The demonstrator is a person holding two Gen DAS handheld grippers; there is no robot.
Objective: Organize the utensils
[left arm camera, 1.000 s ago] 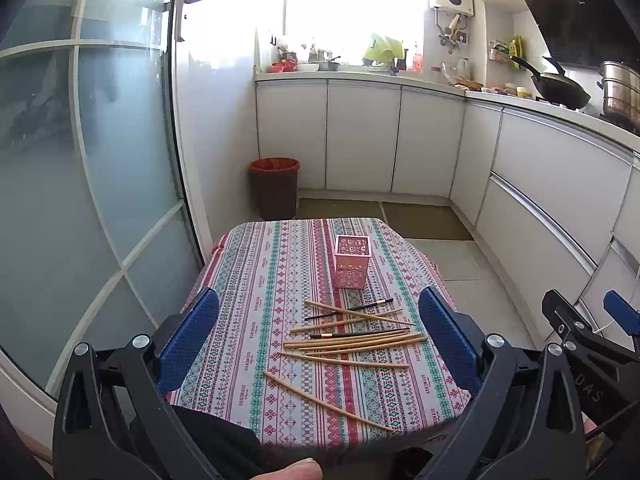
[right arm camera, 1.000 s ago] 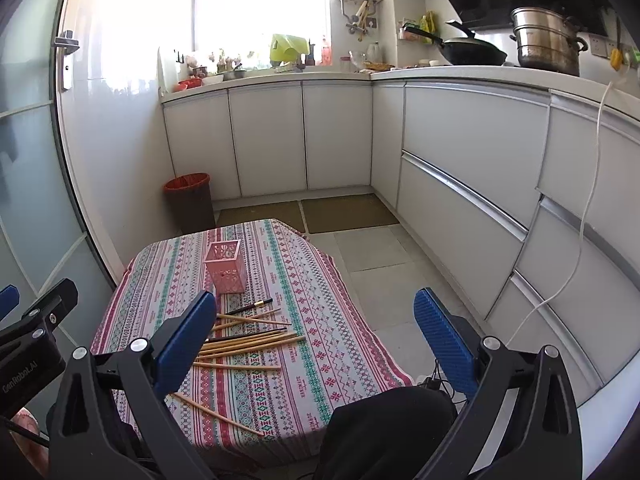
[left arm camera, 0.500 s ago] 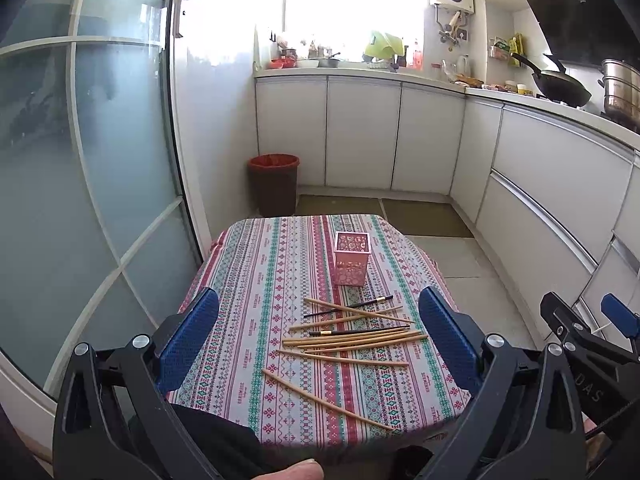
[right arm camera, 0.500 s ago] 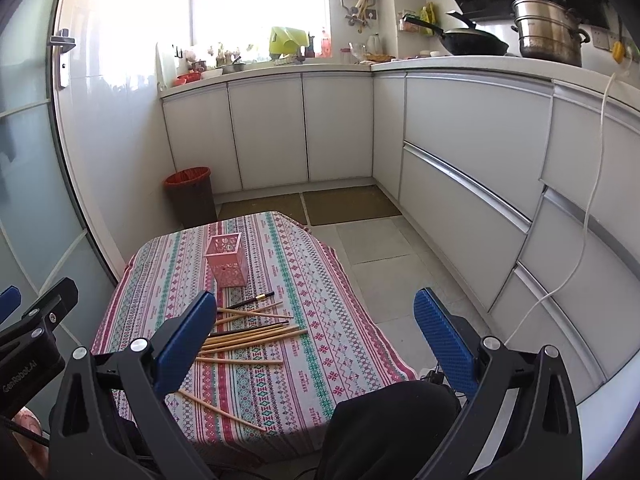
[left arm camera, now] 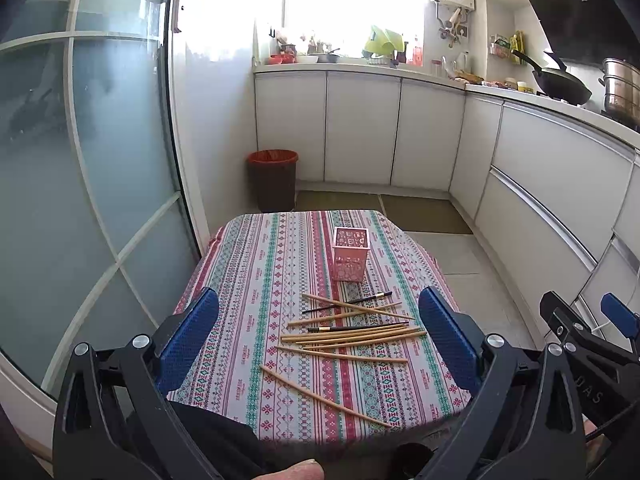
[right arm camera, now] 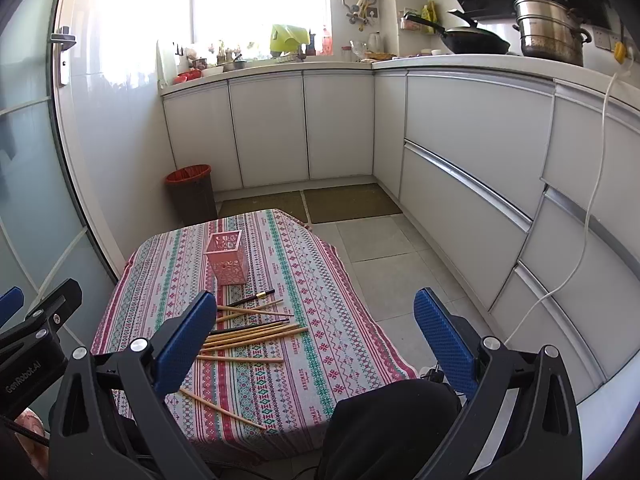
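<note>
Several wooden chopsticks (left arm camera: 352,336) and two dark ones lie scattered on a small table with a striped patterned cloth (left arm camera: 256,280). A pink perforated holder (left arm camera: 350,254) stands upright just beyond them. The chopsticks (right arm camera: 248,334) and holder (right arm camera: 227,256) also show in the right wrist view. My left gripper (left arm camera: 320,344) is open and empty, held above the near table edge. My right gripper (right arm camera: 316,340) is open and empty, to the right of the chopsticks. Each gripper shows at the other view's edge.
A red-lined bin (left arm camera: 273,180) stands on the floor beyond the table. White cabinets (left arm camera: 360,128) run along the back and right. A glass door (left arm camera: 80,160) is on the left. A wok (right arm camera: 472,40) and pot (right arm camera: 550,30) sit on the counter.
Both grippers have risen and tilted slightly, so the table sits a little lower and farther in both views. Nothing on the table has moved.
</note>
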